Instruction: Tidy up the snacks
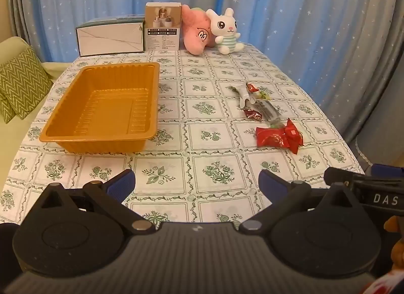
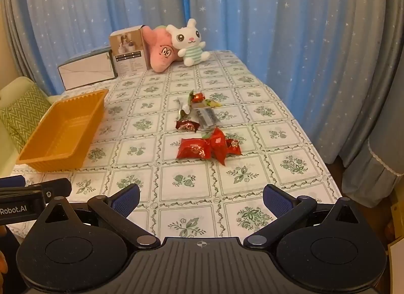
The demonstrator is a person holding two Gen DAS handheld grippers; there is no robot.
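Observation:
An empty orange plastic tray (image 1: 149,96) (image 2: 87,127) sits on the left of the table. Several wrapped snacks lie in a loose line to its right: red packets (image 1: 276,137) (image 2: 199,148) nearest, a small dark red one (image 1: 252,114) (image 2: 186,125), a clear-wrapped stick (image 1: 269,109) (image 2: 207,115), and silver and red ones farther back (image 1: 246,90) (image 2: 193,99). My left gripper (image 1: 197,182) hovers open over the near table edge, short of tray and snacks. My right gripper (image 2: 200,196) is open too, nothing between its blue pads, with the snacks ahead of it.
At the table's far end stand a white box (image 1: 111,38) (image 2: 87,71), a taller carton (image 1: 162,27) (image 2: 128,52), a pink plush (image 1: 195,32) (image 2: 160,52) and a white rabbit plush (image 1: 227,32) (image 2: 190,42). Blue star curtains hang behind. A green cushion (image 1: 20,84) lies left.

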